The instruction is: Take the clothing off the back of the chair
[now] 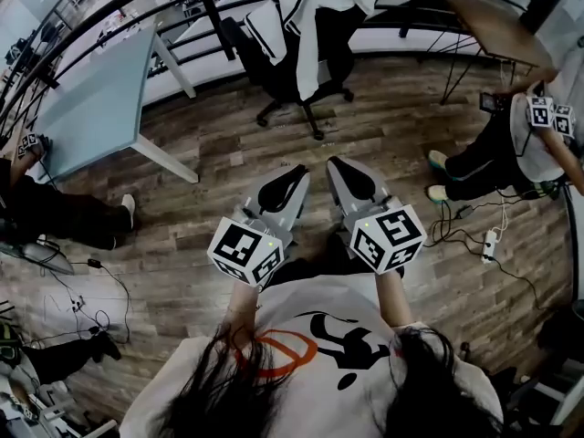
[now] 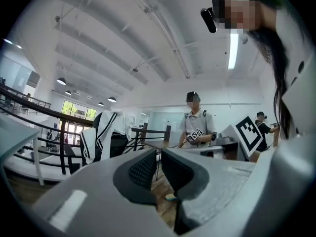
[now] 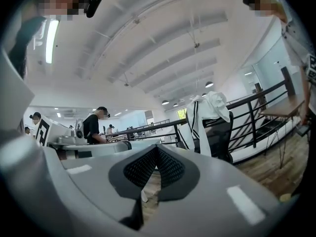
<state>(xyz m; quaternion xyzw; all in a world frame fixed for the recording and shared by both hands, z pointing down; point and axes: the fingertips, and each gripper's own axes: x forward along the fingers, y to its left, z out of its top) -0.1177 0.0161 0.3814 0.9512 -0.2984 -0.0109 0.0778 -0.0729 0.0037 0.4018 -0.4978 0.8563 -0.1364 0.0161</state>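
Currently my left tongs [image 1: 294, 177] gape slightly, right tongs [image 1: 339, 168] are together, both empty; clothing [image 1: 303, 16] drapes the chair [image 1: 278, 80] at twelve o'clock.

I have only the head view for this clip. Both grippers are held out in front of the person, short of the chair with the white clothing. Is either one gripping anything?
Observer: No. The left gripper view shows the left gripper with a narrow gap between its jaws and nothing in it.
Operator: And the right one?
Observer: In its own view the right gripper has its jaws meeting at the tips, with nothing between them.
Operator: How does the clothing sit, seen from the side?
Observer: The right gripper view shows the clothing draped over the top of the chair back and hanging down it, well apart from the jaws.
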